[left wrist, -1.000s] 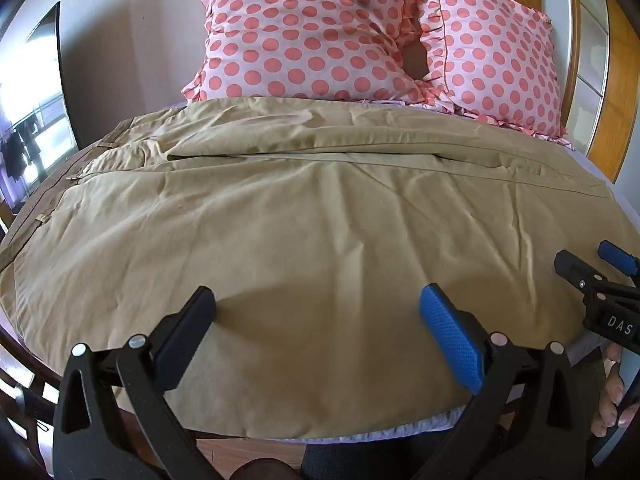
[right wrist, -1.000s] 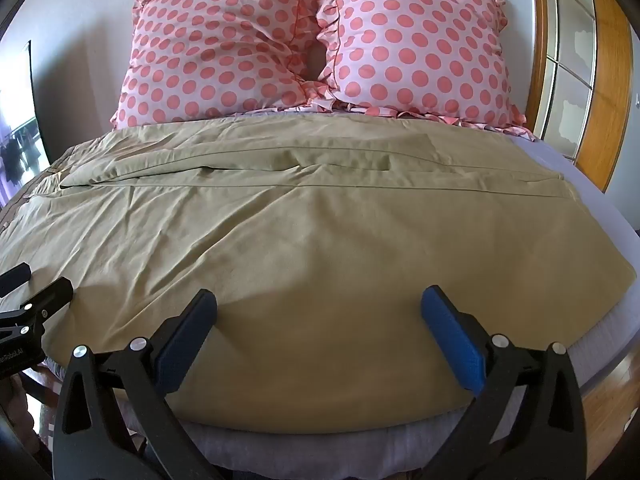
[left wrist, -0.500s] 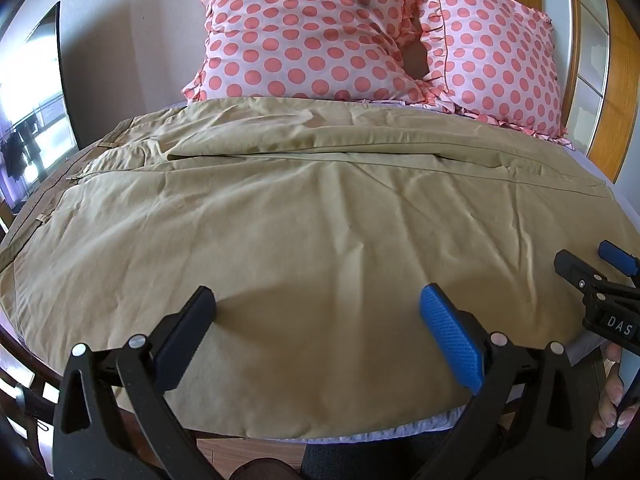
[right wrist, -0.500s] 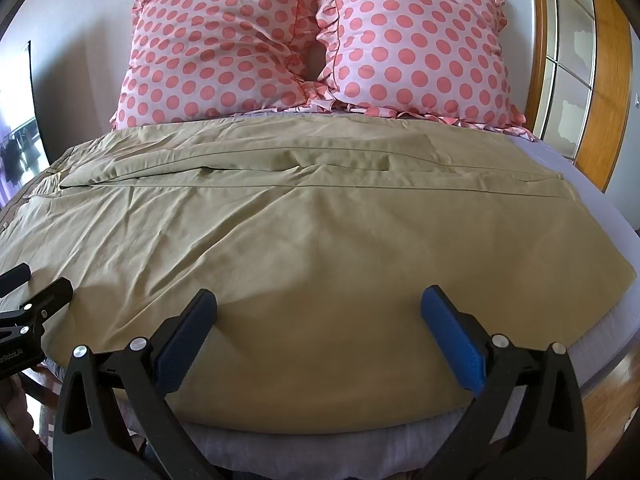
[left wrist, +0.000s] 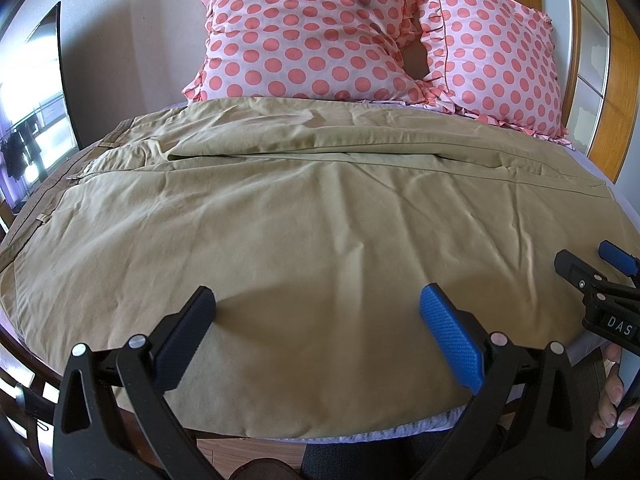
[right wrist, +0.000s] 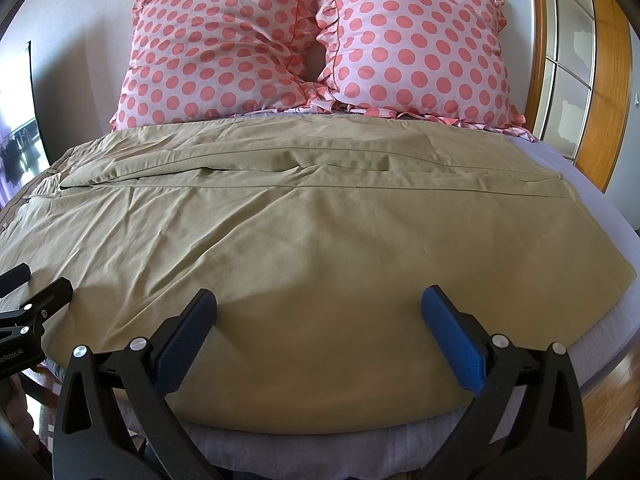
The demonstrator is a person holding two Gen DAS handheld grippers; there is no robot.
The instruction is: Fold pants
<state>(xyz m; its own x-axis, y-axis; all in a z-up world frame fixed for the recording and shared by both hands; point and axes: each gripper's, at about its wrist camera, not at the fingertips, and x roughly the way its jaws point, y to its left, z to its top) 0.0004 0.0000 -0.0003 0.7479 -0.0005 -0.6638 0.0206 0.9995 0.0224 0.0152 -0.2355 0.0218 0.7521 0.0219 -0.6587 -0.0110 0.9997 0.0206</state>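
Observation:
Khaki pants (left wrist: 304, 220) lie spread sideways across the bed, waistband at the left, leg hems at the right; they also show in the right wrist view (right wrist: 320, 240). One leg lies behind the other along a long seam. My left gripper (left wrist: 318, 312) is open and empty, just above the near edge of the pants toward the waist side. My right gripper (right wrist: 320, 312) is open and empty above the near edge toward the hem side. The right gripper's fingers (left wrist: 576, 270) show at the left view's right edge.
Two pink polka-dot pillows (left wrist: 304, 32) (right wrist: 420, 44) stand at the head of the bed, behind the pants. Lavender sheet (right wrist: 592, 184) shows at the right. A wooden door frame (right wrist: 604, 80) is to the right, a window (left wrist: 36, 120) to the left.

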